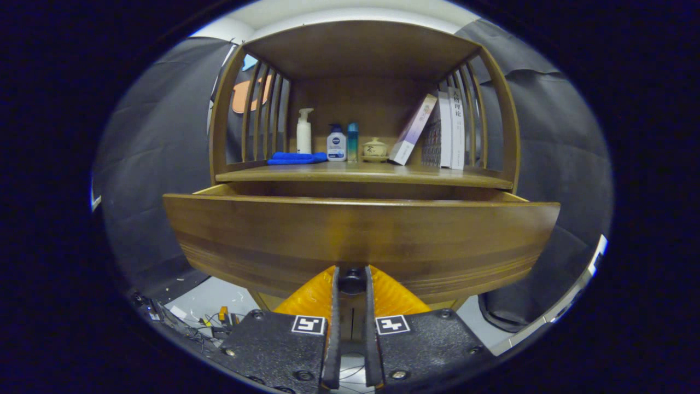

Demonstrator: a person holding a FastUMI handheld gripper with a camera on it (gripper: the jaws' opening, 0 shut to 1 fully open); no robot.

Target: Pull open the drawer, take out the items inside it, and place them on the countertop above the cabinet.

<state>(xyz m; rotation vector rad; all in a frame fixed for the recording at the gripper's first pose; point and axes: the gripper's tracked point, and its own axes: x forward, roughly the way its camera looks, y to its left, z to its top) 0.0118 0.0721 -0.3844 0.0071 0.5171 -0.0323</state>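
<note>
My gripper (351, 282) is nearly closed, both fingers pinching the drawer's dark knob (351, 280), so I can haul on it. Drawer (361, 241) stands pulled out in front of the cabinet, front panel close ahead; contents hidden behind the panel, can't tell what's inside. Countertop (361, 174) above has bottles, a blue cloth (295, 158), books; bare patch in front for unloading.
</note>
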